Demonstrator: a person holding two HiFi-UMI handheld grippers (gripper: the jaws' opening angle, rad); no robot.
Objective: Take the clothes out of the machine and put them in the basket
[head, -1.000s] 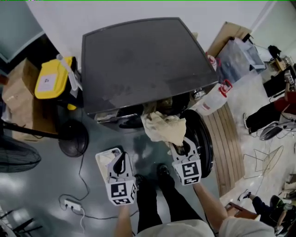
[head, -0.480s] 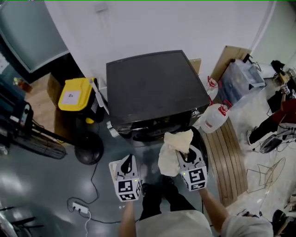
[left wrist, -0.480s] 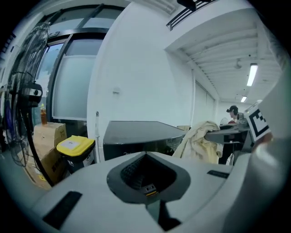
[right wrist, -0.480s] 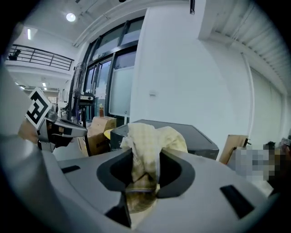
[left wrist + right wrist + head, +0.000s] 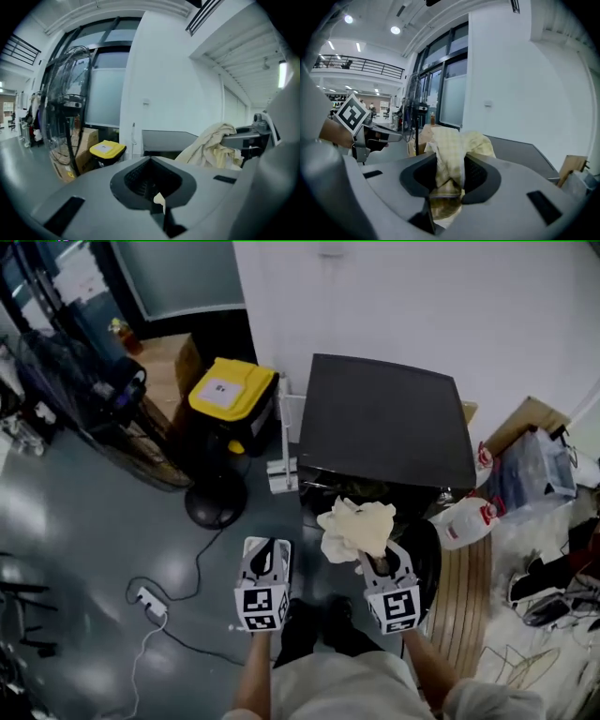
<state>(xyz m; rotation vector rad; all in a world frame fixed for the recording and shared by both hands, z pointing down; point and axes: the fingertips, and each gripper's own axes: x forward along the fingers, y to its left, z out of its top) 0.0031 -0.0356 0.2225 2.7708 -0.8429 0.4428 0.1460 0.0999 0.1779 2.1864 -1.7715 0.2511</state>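
- Holds both forearms out ahead of the body, side by side and apart, over the grey floor (image 5: 84, 521) in front of the washing machine (image 5: 384, 418).
- Keeps the left tongs (image 5: 270, 554) and the right tongs (image 5: 375, 563) aimed at the far side of the scene, towards the machine and tipped slightly downward, marker cubes nearest the body.
- Shows the left tongs pressed together in the left gripper view, with only a small pale sliver at the seam, too small to identify.
- Pinches a cream cloth (image 5: 356, 529) in the right tongs, pads closed on a folded strip of it.
- Carries the cloth off the floor, just near of the machine's front and left of its open round door (image 5: 429, 559), touching neither as far as the head view shows.
- Lets the cloth run lengthwise along the right tongs: narrow gathered end down between the pads, loose bunched bulk spilling beyond the tips towards the machine.
- Leaves the bulk crumpled and lumpy, wider than the tongs, leaning a little to the left of them.
- Stands with a yellow-lidded bin (image 5: 230, 395) and a floor fan (image 5: 214, 507) off to the left of the machine, a white jug (image 5: 464, 521) to its right.
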